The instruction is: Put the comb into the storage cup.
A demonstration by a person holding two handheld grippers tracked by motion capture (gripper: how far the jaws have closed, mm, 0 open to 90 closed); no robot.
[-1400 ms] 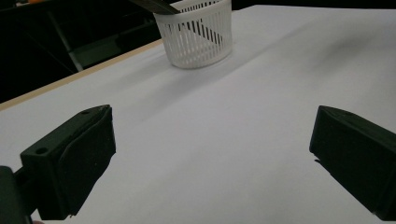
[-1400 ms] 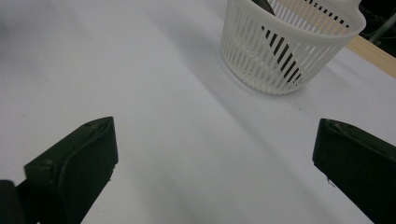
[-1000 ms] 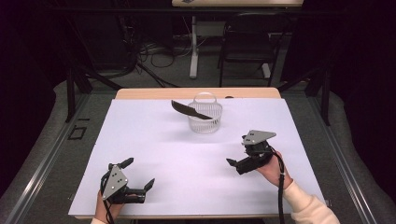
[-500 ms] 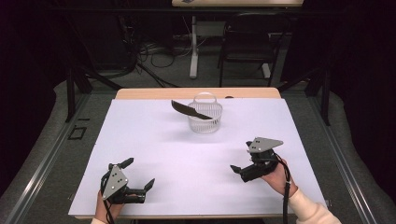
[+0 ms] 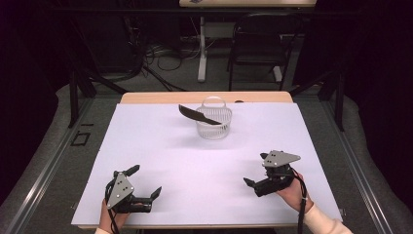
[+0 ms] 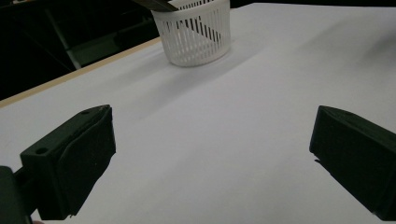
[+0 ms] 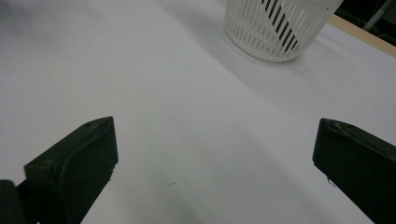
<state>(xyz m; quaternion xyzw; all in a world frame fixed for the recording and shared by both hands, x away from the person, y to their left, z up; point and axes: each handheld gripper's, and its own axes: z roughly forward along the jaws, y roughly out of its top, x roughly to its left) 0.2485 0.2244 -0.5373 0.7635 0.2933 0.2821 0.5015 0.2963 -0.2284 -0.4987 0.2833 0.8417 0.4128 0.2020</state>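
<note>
- A white slotted plastic basket with a thin looped handle stands upright on the far middle of a table covered in a white sheet, close to the table's bare wooden far edge.
- A dark, long, blade-shaped utensil leans in the basket, one end inside it and the other sticking out over the rim toward the left. What kind of utensil it is cannot be told.
- The left gripper, black with a grey three-cornered plate on top, sits low over the near left corner of the sheet, held by a hand coming in from the bottom edge. Its two jaws are spread wide apart with nothing between them.
- The right gripper, of the same build, sits low over the near right part of the sheet, held by a hand in a cream sleeve. Its jaws are also wide apart and hold nothing.
- Both grippers are well apart from the basket and from each other.
- In the left gripper view, the basket stands far ahead beyond the parted jaws, toward the upper middle.
- In the right gripper view, the basket stands ahead toward the upper right, with the utensil's dark shape visible through its slots.
</note>
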